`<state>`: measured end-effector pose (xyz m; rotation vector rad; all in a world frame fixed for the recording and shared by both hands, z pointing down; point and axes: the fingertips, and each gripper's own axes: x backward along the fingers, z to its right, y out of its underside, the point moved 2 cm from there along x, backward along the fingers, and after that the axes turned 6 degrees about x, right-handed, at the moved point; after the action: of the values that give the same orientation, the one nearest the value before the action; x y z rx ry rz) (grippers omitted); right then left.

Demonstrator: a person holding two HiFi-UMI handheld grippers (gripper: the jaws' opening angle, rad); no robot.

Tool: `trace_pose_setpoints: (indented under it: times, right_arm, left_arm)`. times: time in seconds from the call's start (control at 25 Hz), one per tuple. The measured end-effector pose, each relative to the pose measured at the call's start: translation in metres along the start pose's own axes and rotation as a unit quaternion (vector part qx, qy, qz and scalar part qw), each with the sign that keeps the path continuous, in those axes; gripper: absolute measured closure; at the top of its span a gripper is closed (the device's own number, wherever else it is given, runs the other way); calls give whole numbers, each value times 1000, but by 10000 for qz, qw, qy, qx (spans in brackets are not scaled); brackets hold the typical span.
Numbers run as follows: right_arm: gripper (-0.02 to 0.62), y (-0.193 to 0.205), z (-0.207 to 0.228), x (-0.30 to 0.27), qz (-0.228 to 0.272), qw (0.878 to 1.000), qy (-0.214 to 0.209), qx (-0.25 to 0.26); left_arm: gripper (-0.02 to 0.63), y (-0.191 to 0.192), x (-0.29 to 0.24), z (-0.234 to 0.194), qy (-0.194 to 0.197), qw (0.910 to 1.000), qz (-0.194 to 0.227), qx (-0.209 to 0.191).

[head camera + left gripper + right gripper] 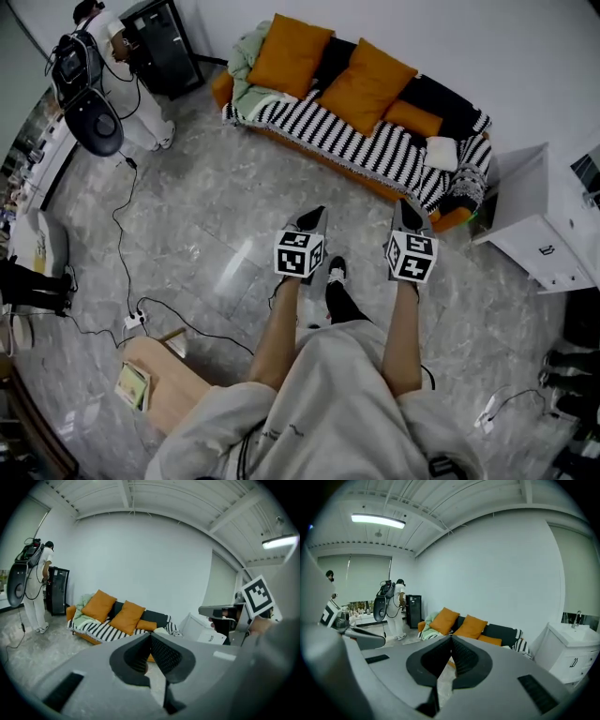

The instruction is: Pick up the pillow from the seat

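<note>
Two big orange pillows point(289, 54) point(366, 84) lean on the back of a sofa point(431, 217) covered by a black-and-white striped blanket point(347, 141). A small white pillow point(441, 152) lies on the seat near the right end, beside a flat orange cushion point(412, 118). My left gripper point(314, 217) and right gripper point(408, 204) are held side by side over the floor, short of the sofa's front edge. Both are shut with nothing between their jaws. The left gripper view shows the sofa point(117, 620) ahead; in the right gripper view the orange pillows point(471, 626) sit just above the jaw tips point(451, 639).
A person in white point(127, 66) with a device on the back stands far left by a black cabinet point(164, 37). A white cabinet point(539, 225) stands right of the sofa. Cables and a power strip point(134, 321) lie on the marble floor; a wooden stool point(164, 380) is near my left leg.
</note>
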<state>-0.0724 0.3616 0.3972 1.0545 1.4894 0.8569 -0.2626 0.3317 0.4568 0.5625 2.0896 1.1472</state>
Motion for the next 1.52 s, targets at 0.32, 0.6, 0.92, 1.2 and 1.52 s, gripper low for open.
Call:
trace_pose_setpoints:
  times: [0.32,0.6,0.92,1.2,1.52]
  right_arm:
    - [588,-12,41,-71,-129,9992,-38,-372]
    - [588,-22,82,-110,132,9963,220,-818]
    - [588,-14,132,-153,9,9929,297,-1153]
    - [588,-6,154,-206,-262,9926,-110,-1181]
    - [588,-18,155,-263,-472,9909,-611,-1104]
  left_arm:
    - [597,-46,-69,-8,47,9993,-238,-300]
    - [597,-61,-123,0,200,9948,-635,-765]
    - [597,-83,-181,7,310,9953,-704,-594]
    - [597,-96,-223,-1,377,9955,-661,-571]
    - [597,-130,-246,-26,128,9949,-534,-842]
